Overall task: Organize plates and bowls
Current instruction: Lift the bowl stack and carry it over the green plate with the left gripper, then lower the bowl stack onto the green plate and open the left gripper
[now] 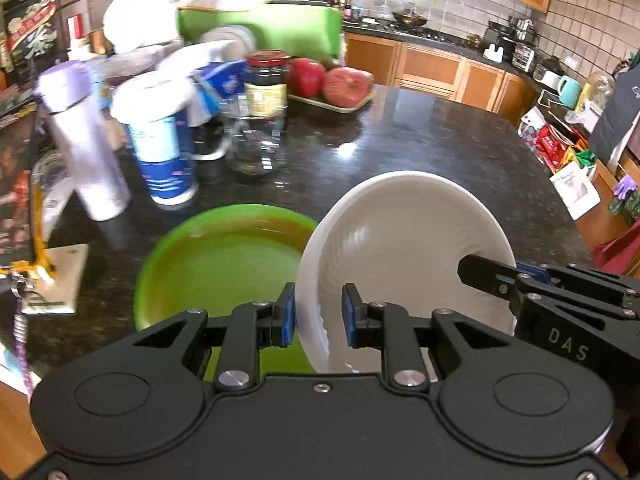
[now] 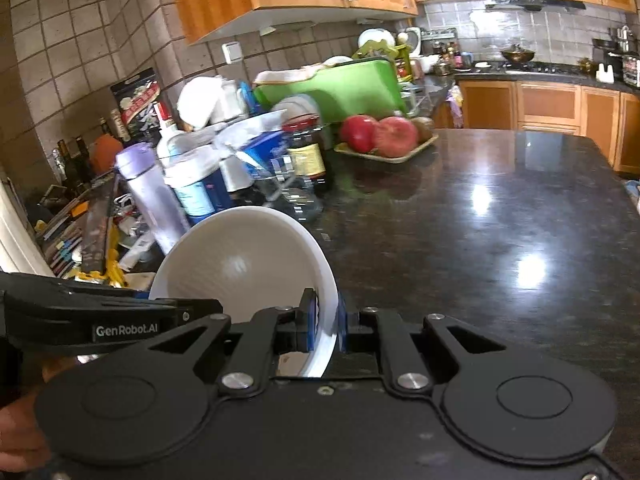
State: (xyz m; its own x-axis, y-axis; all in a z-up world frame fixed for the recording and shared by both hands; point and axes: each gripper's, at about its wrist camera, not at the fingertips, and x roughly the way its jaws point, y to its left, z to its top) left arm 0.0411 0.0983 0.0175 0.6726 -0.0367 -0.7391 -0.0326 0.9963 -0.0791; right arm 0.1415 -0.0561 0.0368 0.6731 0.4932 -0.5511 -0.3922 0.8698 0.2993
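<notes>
A white bowl (image 1: 404,256) with a ribbed, spiral-grooved inside is tilted on edge above the glossy speckled black stone counter (image 1: 420,140). The left gripper (image 1: 319,314) pinches its rim at 7 o'clock between 2 blue pads; the right gripper (image 2: 325,322) is clamped on the opposite rim at 4 o'clock. A smooth round green plate (image 1: 208,264) lies flat at 9 o'clock of the bowl.

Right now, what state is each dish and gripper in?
White bowl: lifted and tilted, held by its rim on two sides.
Green plate: flat on the counter, empty.
Left gripper: shut on the bowl's rim.
Right gripper: shut on the opposite rim.
</notes>
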